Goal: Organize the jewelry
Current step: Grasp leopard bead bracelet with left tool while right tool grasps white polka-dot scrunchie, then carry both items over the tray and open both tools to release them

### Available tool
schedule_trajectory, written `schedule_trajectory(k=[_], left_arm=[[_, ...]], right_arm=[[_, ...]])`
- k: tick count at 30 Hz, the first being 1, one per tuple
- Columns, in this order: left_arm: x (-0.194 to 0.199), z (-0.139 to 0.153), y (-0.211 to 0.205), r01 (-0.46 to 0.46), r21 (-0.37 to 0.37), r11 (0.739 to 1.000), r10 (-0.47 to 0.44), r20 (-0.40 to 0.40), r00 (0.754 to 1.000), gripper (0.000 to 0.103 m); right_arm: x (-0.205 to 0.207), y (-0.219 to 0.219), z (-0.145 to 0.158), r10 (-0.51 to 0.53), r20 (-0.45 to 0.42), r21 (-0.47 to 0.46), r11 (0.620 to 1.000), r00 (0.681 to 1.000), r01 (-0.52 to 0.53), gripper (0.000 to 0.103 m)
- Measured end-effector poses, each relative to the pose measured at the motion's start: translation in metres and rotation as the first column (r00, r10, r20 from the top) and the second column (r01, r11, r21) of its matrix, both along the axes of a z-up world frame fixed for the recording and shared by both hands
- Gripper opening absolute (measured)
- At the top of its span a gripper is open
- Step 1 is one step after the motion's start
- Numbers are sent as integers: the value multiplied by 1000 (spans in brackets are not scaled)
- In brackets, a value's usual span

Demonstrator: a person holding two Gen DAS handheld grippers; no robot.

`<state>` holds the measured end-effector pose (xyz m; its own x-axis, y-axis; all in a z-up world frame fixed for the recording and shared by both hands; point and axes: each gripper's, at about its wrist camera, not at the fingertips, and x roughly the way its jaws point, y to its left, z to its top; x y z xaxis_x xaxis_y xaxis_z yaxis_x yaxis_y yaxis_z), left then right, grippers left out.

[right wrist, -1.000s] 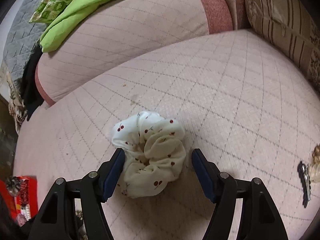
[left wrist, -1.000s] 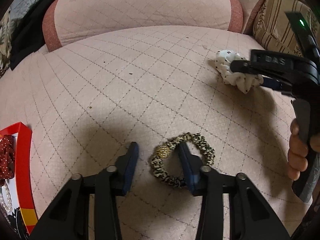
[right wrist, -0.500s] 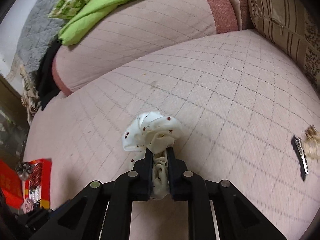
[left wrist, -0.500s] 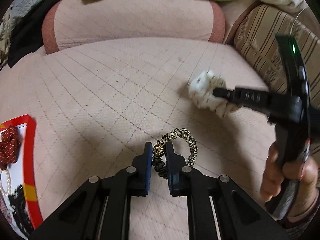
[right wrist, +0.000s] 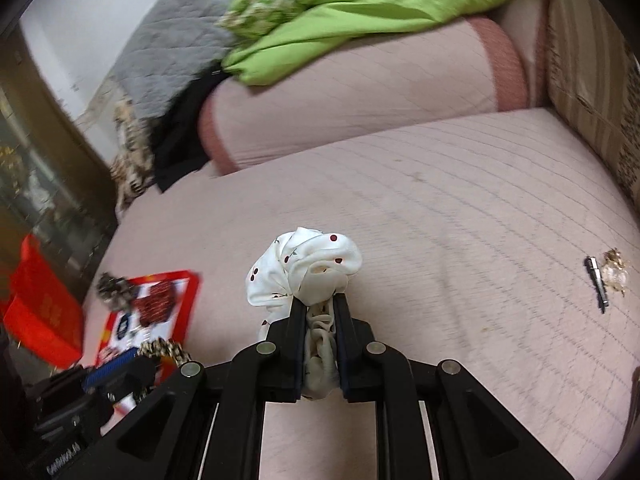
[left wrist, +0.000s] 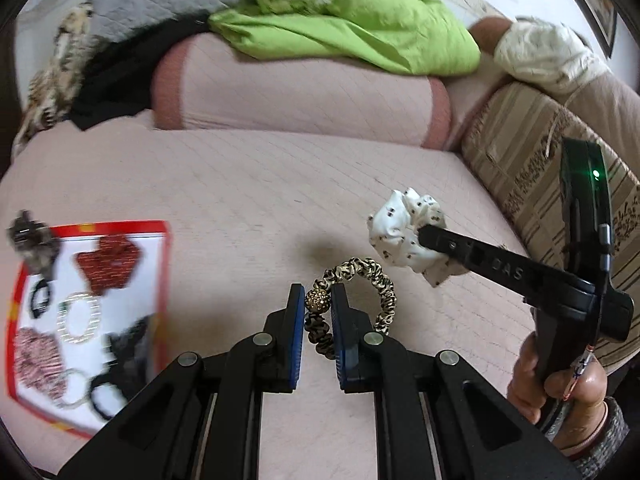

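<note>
My left gripper (left wrist: 317,300) is shut on a leopard-print scrunchie (left wrist: 376,280) with a gold bead (left wrist: 317,301), held above the pink quilted sofa seat (left wrist: 224,184). My right gripper (right wrist: 318,304) is shut on a white cherry-print scrunchie (right wrist: 308,264), also lifted; it shows in the left wrist view (left wrist: 404,236) to the right of the leopard scrunchie. A red-rimmed white tray (left wrist: 154,280) with several hair ties and scrunchies lies at the left, also in the right wrist view (right wrist: 188,300).
A metal clip (right wrist: 598,284) and a gold trinket (right wrist: 616,276) lie on the seat at the right. A pink bolster (left wrist: 296,92), green cloth (left wrist: 352,28) and striped cushion (left wrist: 532,168) border the seat. A red box (right wrist: 40,308) stands at far left.
Both grippers closed on their scrunchies, then lifted them off the seat. The view has drawn back and swung left, so the tray now shows more fully.
</note>
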<state>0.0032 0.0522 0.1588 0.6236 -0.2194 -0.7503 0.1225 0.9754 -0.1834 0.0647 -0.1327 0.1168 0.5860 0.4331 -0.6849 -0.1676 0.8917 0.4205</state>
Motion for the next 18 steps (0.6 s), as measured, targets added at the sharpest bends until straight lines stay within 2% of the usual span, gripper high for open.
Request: schedule_trajectory(k=[5, 9, 15, 18], left_arm=[[-18, 11, 67, -121, 34, 992, 120, 22, 993, 13], [-19, 10, 134, -238, 19, 971, 238, 3, 971, 13], [-5, -2, 204, -353, -4, 936, 352, -19, 936, 13], [12, -13, 225, -385, -12, 923, 384, -33, 923, 13]], right_arm=[[-18, 51, 19, 96, 29, -1, 995, 995, -97, 14], [-28, 98, 28, 180, 39, -11, 984, 983, -180, 14], [-31, 162, 25, 277, 18, -15, 961, 961, -277, 14], [-26, 195, 21, 319, 6, -22, 948, 948, -319, 14]])
